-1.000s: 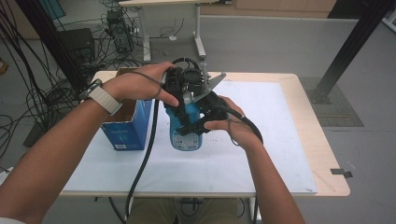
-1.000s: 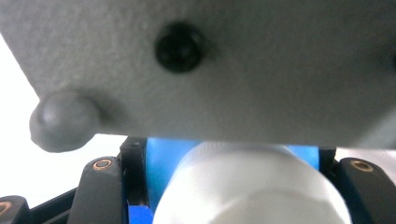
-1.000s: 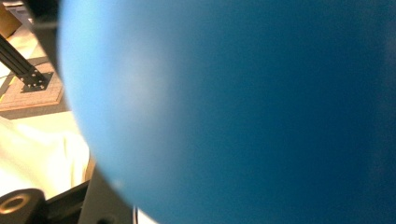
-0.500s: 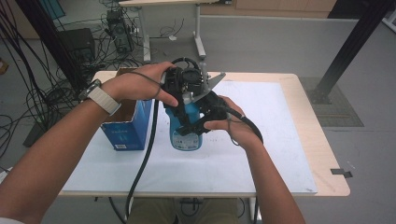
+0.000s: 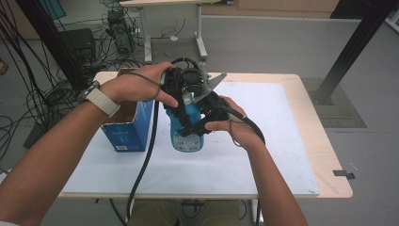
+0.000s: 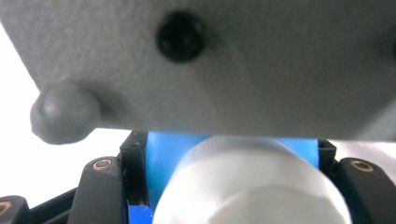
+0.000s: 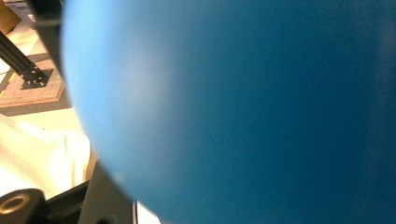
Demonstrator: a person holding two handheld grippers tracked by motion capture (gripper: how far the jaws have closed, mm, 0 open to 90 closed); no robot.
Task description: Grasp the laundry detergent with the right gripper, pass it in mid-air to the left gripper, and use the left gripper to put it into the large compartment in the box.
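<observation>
In the high view an open blue cardboard box (image 5: 126,128) stands on the white table (image 5: 282,141) just left of the left gripper (image 5: 181,92); what lies inside it cannot be made out. Beside the box, a blue bottle (image 5: 188,134) stands upright on the table, a pale printed label low on its front, with both tools clustered over its upper half. The left gripper sits at the bottle's top, and the right gripper (image 5: 207,115) presses in from the bottle's right side, just below the left one. In the left gripper view the black jaws are closed narrow on either side of the bottle's blue neck (image 6: 161,163), with the white ribbed cap (image 6: 252,186) filling the space right in front of them and the other gripper's grey plate (image 6: 210,60) looming above. In the right gripper view the bottle's smooth blue wall (image 7: 243,112) lies hard against the camera, the jaws clamped on it.
</observation>
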